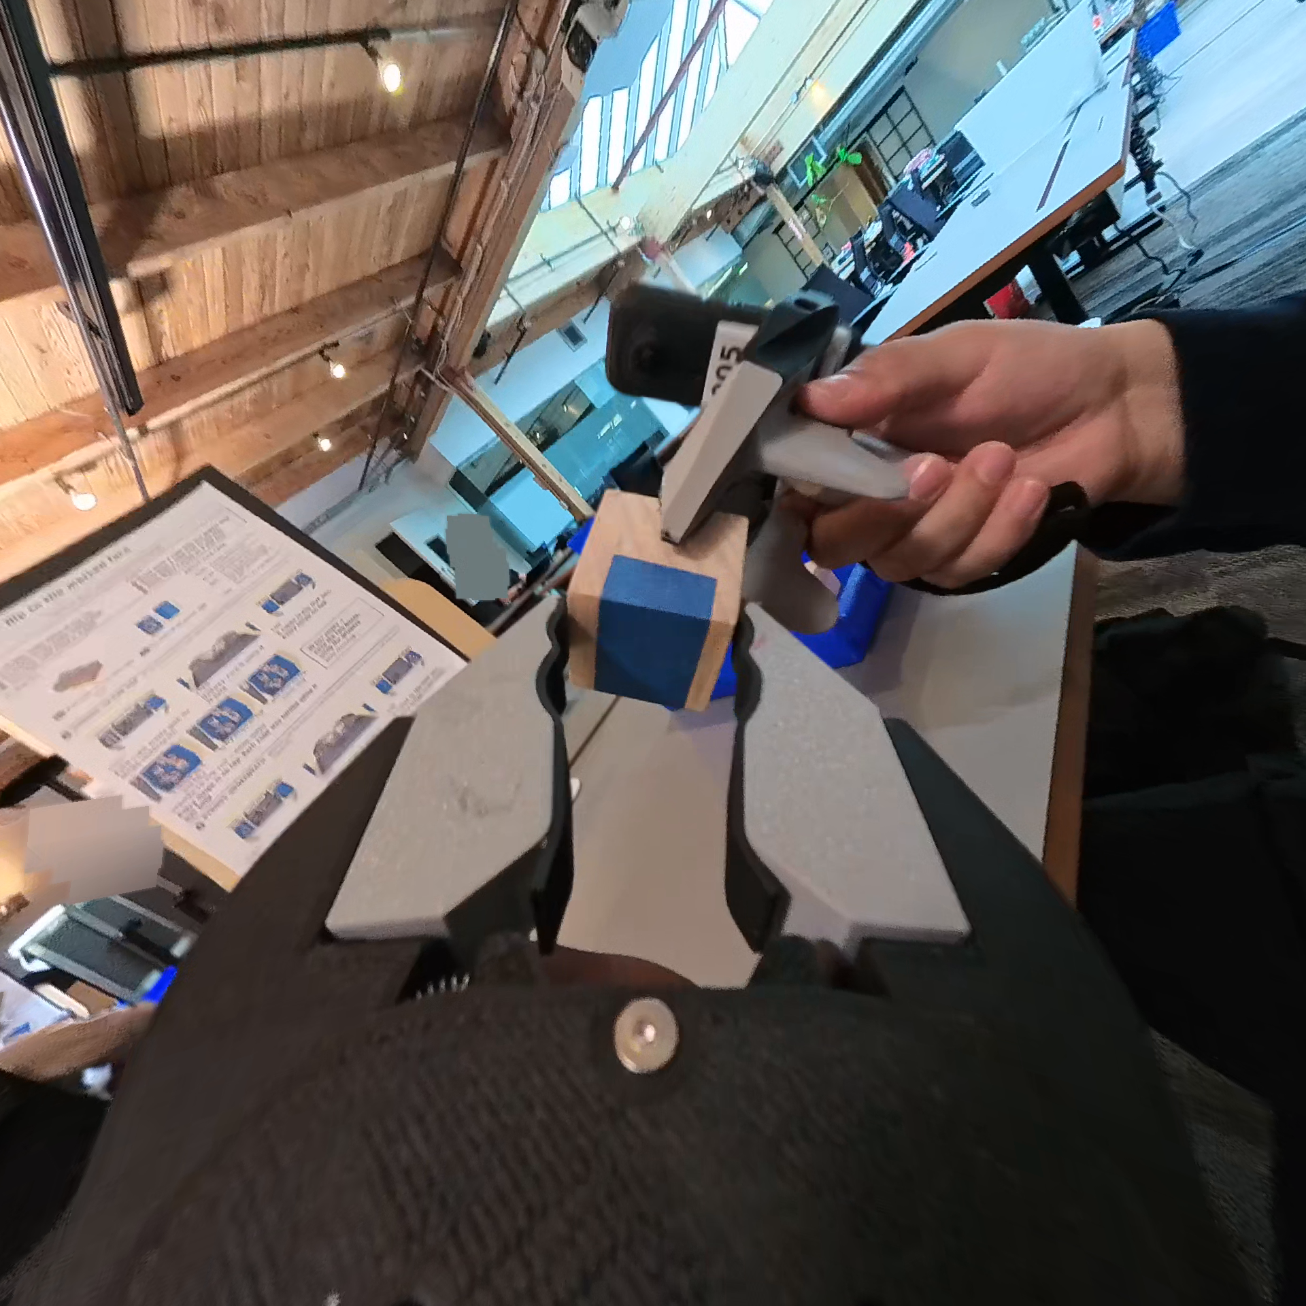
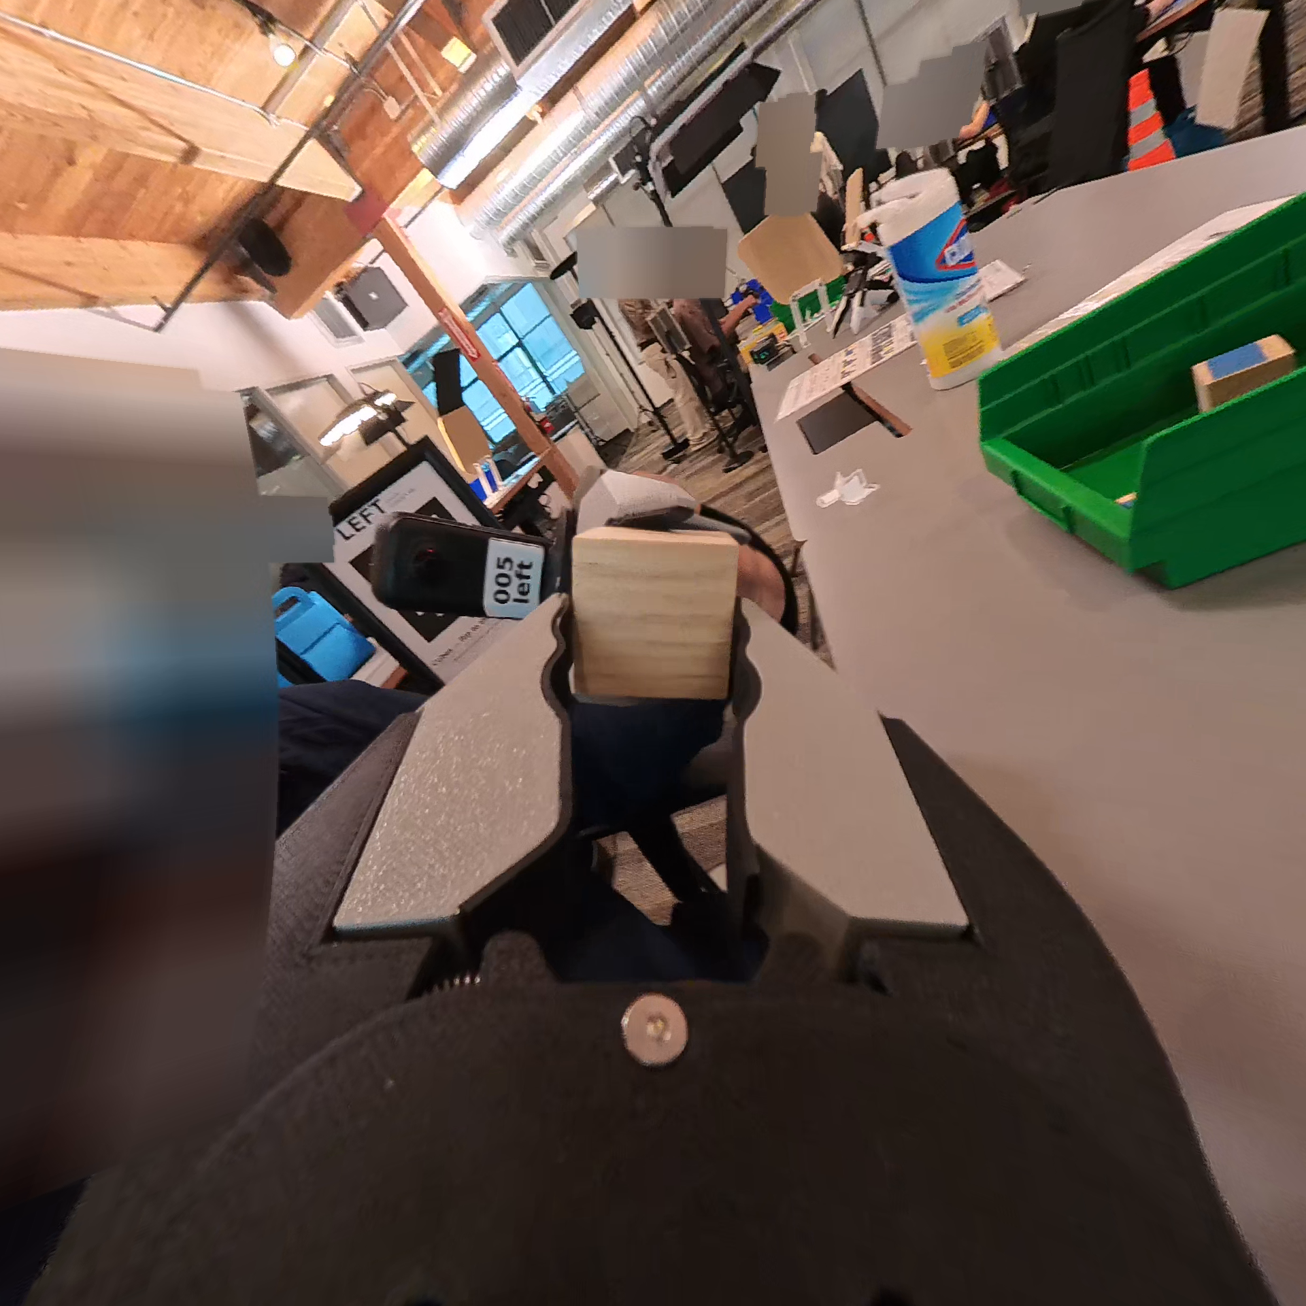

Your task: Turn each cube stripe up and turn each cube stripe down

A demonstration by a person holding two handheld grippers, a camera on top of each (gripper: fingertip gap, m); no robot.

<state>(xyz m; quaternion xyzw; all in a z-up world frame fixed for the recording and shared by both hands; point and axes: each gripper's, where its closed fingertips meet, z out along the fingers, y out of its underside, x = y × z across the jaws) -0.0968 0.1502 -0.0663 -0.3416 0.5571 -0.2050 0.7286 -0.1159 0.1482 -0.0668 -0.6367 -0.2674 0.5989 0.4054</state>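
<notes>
Green bin (image 2: 1159, 495) holds cube (image 2: 1240, 378), blue stripe up.

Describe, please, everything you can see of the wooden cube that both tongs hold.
The cube is pale, unfinished-looking wood with a blue stripe across one face. It hangs tilted in the air above the grey table, clamped by both tools: the left tongs press two opposite sides, and the right tongs grip it too. In the right wrist view only a plain wooden face with visible grain shows.
</notes>
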